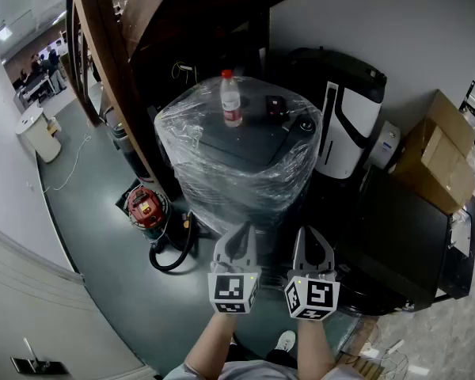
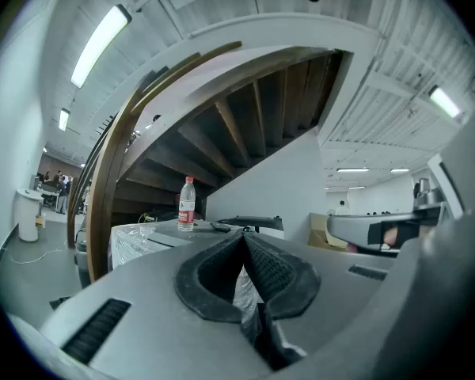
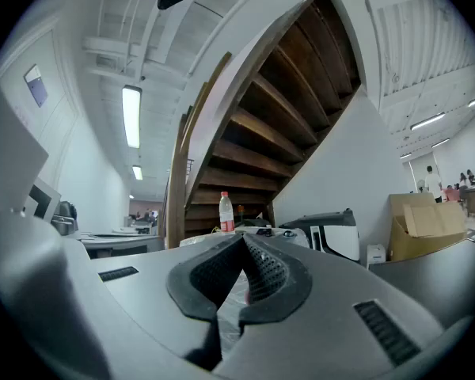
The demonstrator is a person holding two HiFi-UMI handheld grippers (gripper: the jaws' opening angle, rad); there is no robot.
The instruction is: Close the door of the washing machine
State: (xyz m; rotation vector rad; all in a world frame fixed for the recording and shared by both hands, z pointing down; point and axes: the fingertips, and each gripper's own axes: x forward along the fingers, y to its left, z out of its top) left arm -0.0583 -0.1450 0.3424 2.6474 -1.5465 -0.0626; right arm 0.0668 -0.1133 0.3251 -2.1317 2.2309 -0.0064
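At the far left of the head view, a white round bin (image 1: pixel 38 133) is seen on the grey floor (image 1: pixel 103 236). A red canister machine (image 1: pixel 145 206) is set nearer the middle, with a black hose (image 1: pixel 172 253) curled just beside it. A brown wooden stair (image 1: pixel 103 54) is seen rising above them.

The washing machine (image 1: pixel 237 157) is found in the middle of the view, wrapped all over in clear plastic film. Its dark top is seen lying flat under the film, and a water bottle (image 1: pixel 231 100) with a red cap is stood upright on it.

The left gripper (image 1: pixel 239 232) is held just in front of the machine, apart from it. In the left gripper view the jaws of the left gripper (image 2: pixel 244 237) are brought together at the tips, and nothing is held between them. The right gripper (image 1: pixel 309 233) is held just beside it, and in the right gripper view the jaws of the right gripper (image 3: pixel 243 239) are likewise pressed together and empty.

To the right, a black and white appliance (image 1: pixel 350 117) is placed against the wall, and a cardboard box (image 1: pixel 443 153) is seen beyond it.
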